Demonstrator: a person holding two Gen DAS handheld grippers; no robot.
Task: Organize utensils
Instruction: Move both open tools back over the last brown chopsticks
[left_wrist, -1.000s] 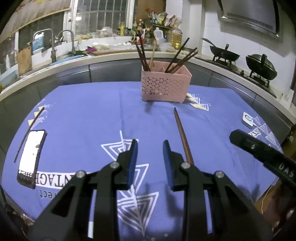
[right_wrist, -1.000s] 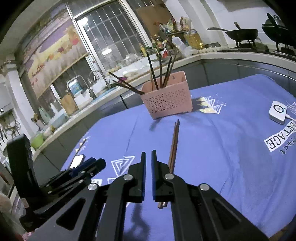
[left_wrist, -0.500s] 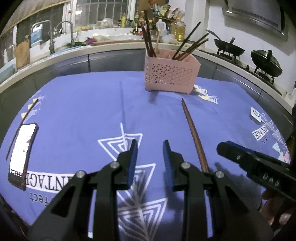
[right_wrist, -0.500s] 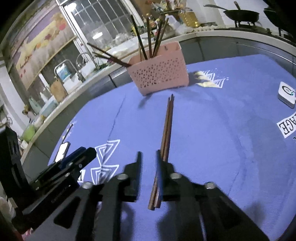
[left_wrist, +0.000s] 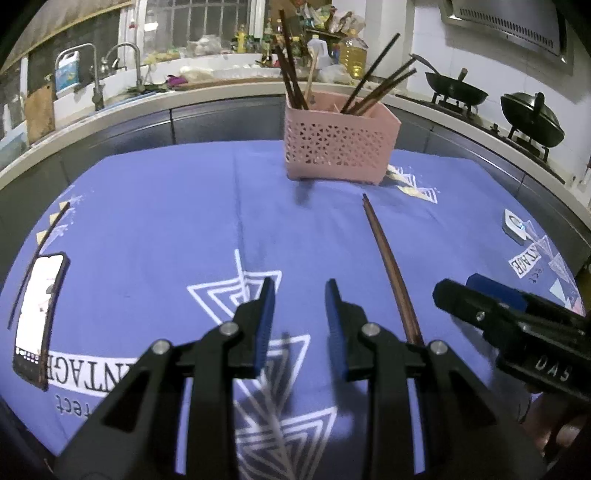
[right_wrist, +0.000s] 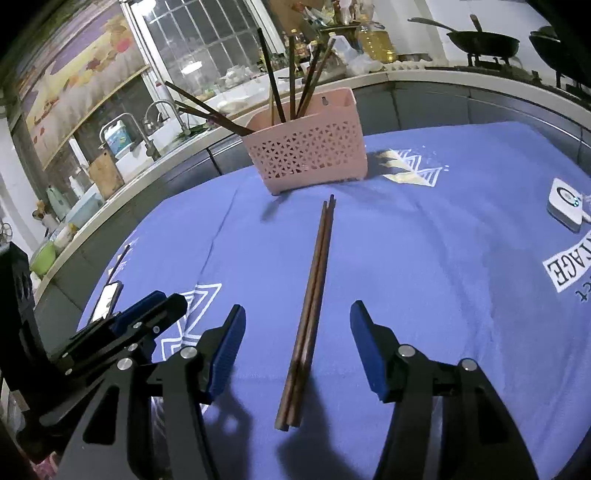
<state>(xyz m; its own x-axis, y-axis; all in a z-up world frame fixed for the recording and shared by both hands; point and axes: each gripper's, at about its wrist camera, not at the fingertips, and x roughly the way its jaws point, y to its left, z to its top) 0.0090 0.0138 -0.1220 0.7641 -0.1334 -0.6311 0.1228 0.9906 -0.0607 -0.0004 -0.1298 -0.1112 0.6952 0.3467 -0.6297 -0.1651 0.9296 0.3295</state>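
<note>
A pair of brown chopsticks (right_wrist: 314, 291) lies side by side on the blue tablecloth, pointing toward a pink perforated utensil basket (right_wrist: 308, 157) that holds several dark chopsticks. My right gripper (right_wrist: 297, 332) is open wide, its jaws on either side of the pair's near end, just above the cloth. In the left wrist view the pair (left_wrist: 388, 262) lies right of my left gripper (left_wrist: 299, 317), which is open and empty above the cloth. The basket (left_wrist: 340, 147) stands at the far middle. The right gripper (left_wrist: 509, 321) shows at the right edge.
A phone (left_wrist: 37, 314) and a thin dark stick (left_wrist: 37, 254) lie at the table's left edge. A small white device (right_wrist: 567, 206) sits at the right. A counter with sink, bottles and woks curves behind the table. The left gripper (right_wrist: 122, 332) shows at lower left.
My right gripper went from shut to wide open and moved forward and down over the near end of the chopstick pair. My left gripper moved a little forward, staying open.
</note>
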